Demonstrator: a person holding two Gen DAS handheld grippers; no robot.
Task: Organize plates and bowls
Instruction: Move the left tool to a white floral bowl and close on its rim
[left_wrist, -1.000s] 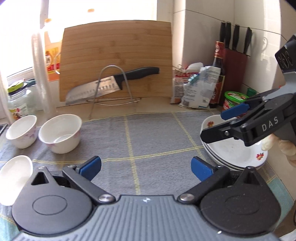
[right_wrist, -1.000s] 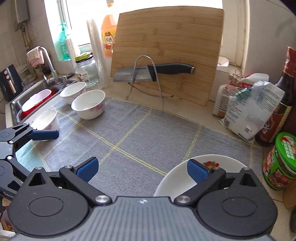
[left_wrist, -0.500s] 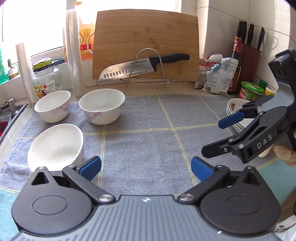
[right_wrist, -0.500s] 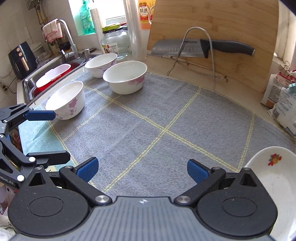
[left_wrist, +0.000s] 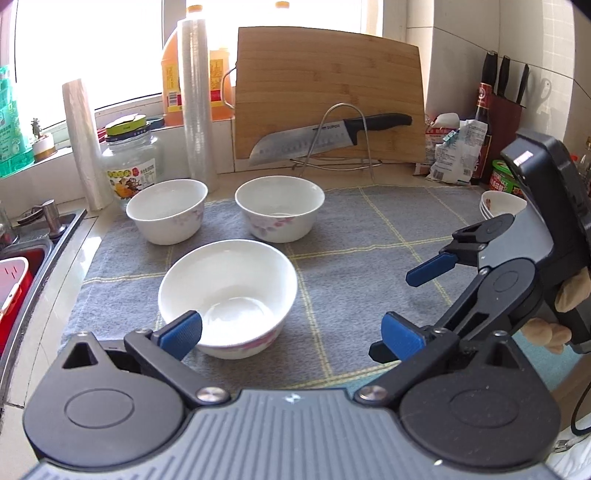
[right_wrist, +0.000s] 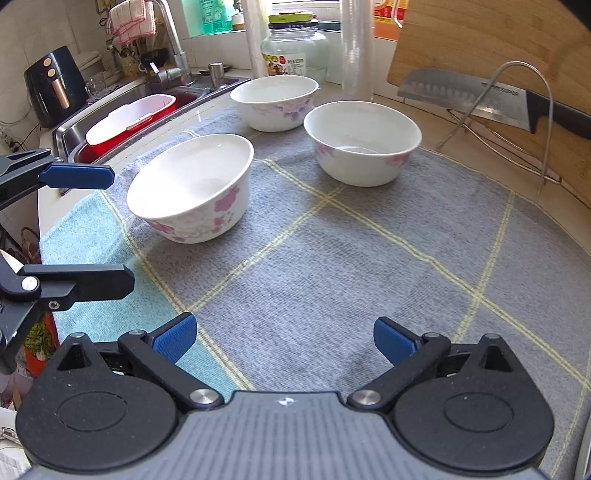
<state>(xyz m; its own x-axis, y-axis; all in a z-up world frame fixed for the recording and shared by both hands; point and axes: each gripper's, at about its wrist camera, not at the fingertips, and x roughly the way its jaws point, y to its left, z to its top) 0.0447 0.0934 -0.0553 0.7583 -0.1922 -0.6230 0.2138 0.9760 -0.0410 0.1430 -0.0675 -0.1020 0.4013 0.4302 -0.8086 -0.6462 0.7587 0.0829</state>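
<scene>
Both tools are wide open and hold nothing. The left tool hovers low over the grey mat on the desk, with the nearest bowl just ahead, its rim by the left finger. Two more bowls stand farther ahead, and stacked plates sit far right. The right tool faces bare mat. This looks like the approach to gather the bowls; next, likely, the left tool closes over the near bowl's rim.

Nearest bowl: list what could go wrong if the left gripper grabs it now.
The left gripper is open, with only its left finger at the nearest bowl; a rim pinch on smooth ceramic might slip. Lifting it towards the two back bowls could chip them. The open right gripper hovers close, so they might collide.
</scene>
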